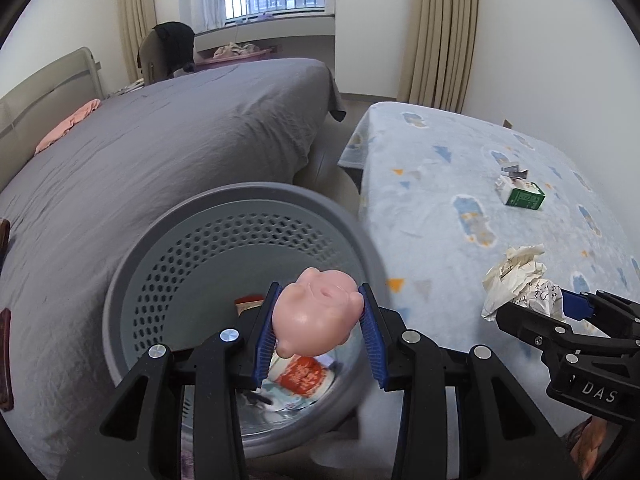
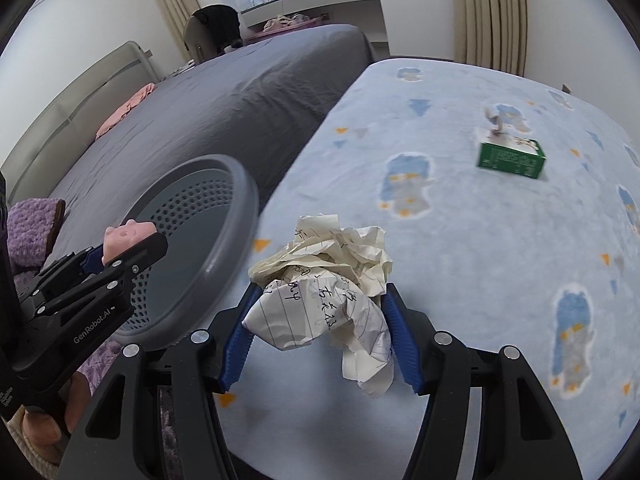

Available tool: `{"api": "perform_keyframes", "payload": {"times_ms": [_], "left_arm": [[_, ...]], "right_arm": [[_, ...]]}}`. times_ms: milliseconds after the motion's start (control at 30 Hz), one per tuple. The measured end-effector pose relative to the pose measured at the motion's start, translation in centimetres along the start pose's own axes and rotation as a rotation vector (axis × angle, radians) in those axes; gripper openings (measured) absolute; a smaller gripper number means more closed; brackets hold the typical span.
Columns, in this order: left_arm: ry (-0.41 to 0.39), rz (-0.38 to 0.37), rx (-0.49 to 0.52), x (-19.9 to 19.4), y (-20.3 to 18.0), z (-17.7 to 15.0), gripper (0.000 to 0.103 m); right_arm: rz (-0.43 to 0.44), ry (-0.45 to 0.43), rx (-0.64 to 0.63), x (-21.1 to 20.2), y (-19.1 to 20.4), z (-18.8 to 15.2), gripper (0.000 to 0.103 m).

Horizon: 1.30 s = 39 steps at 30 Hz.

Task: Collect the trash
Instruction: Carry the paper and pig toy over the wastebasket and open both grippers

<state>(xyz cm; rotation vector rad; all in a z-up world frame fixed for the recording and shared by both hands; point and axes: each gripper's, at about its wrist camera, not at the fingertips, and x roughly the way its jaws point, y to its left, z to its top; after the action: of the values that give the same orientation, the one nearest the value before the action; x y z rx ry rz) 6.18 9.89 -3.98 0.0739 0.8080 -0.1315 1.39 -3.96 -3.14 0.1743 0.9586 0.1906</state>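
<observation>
My left gripper (image 1: 318,312) is shut on a pink rubber pig toy (image 1: 316,312) and holds it over the mouth of a grey perforated bin (image 1: 224,256). The bin holds a red-printed cup (image 1: 300,374) and other scraps. My right gripper (image 2: 318,312) is shut on a crumpled ball of lined paper (image 2: 324,292) above the light blue patterned table cover (image 2: 460,240). The paper ball also shows in the left wrist view (image 1: 516,280). The left gripper with the toy (image 2: 126,240) shows beside the bin (image 2: 236,224) in the right wrist view.
A green carton (image 2: 511,158) with a small crumpled scrap (image 2: 495,122) behind it lies further back on the table cover. A grey-sheeted bed (image 1: 140,168) lies left of the bin. A chair (image 1: 168,52), curtains and a window stand at the back.
</observation>
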Motion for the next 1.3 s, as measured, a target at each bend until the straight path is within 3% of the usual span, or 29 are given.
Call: {"api": "perform_keyframes", "payload": {"times_ms": [433,767,800,867,933,1300], "left_arm": [[0.015,0.079,-0.109,0.5,8.3,-0.4,0.038],[0.012,0.116,-0.149,1.1,10.9,0.2,0.039],[0.012,0.118,-0.153,1.1,11.1,0.2,0.04],[0.011,0.127,-0.162,1.0,11.5,0.2,0.055],[0.005,0.136,-0.168,0.8,11.7,0.1,0.063],[0.014,0.143,-0.194,0.1,12.4,-0.7,0.071]], "right_arm": [[0.076,0.007,-0.123,2.7,7.7,3.4,0.059],[0.131,0.026,-0.205,5.3,12.7,5.4,0.059],[0.133,0.028,-0.209,5.4,12.9,5.5,0.059],[0.135,0.032,-0.219,5.7,13.3,5.5,0.063],[0.134,0.034,-0.227,5.8,13.4,5.5,0.065],[0.107,0.033,-0.209,5.7,12.8,5.1,0.069]]}}
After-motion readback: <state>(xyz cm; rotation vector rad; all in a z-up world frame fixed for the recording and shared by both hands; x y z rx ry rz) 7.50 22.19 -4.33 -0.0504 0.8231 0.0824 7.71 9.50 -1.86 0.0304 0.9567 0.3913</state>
